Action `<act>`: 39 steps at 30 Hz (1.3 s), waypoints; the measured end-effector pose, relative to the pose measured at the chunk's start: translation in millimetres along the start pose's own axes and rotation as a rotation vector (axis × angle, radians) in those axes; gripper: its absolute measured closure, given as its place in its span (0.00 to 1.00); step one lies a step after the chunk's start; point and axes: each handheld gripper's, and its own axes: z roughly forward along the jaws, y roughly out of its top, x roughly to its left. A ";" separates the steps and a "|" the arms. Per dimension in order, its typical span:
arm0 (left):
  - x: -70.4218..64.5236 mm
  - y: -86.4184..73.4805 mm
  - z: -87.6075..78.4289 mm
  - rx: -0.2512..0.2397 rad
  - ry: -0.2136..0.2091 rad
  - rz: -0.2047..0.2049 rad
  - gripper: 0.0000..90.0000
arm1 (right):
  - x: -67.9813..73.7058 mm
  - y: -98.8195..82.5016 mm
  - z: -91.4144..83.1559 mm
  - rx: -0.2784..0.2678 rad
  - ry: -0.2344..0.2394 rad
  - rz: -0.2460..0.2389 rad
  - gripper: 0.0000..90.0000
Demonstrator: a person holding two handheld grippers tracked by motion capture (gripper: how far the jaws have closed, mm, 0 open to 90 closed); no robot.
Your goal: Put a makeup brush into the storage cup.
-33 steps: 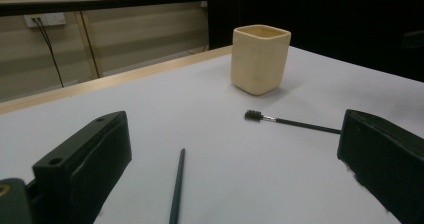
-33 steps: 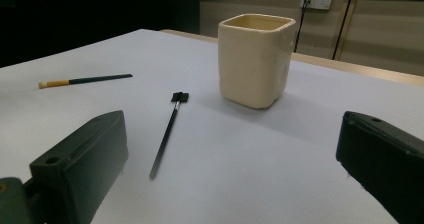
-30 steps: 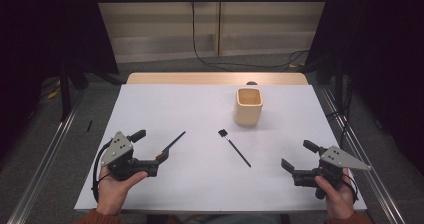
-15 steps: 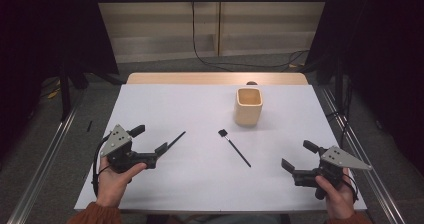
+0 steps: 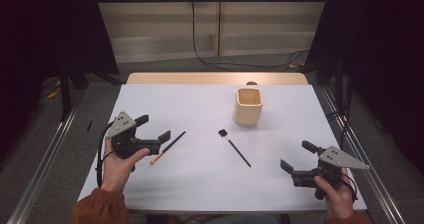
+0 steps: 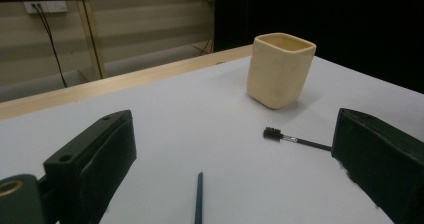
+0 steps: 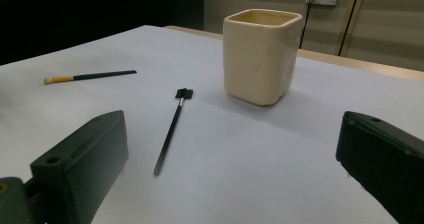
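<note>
While spread wide, left claw (image 5: 156, 128) beside the dark brush (image 5: 168, 147); right claw (image 5: 297, 157) likewise apart.

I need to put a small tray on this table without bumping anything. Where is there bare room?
Free: the far left corner of the white table, and the near middle strip between the left gripper and right gripper. Crowded: the centre, with the orange-tipped brush, black brush and cream cup.

My left gripper (image 5: 154, 128) and my right gripper (image 5: 295, 156) are both black, each topped with a grey three-cornered plate and ending in two blocky black jaws with a small round hole near the tip. A black cable (image 5: 101, 156) loops from the left one, and my sleeves (image 5: 100, 207) are rust-orange.
</note>
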 end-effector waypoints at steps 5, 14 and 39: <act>4.4 2.0 5.6 0.066 -0.007 -0.005 0.04 | -0.4 -0.2 -0.1 -0.001 0.004 0.008 0.00; 11.0 3.3 12.9 0.134 -0.016 -0.019 0.06 | 1.4 0.1 0.1 0.004 0.013 0.003 0.00; 28.5 5.9 34.3 0.551 0.038 0.001 0.06 | 1.7 -0.7 0.0 0.018 0.025 -0.005 0.00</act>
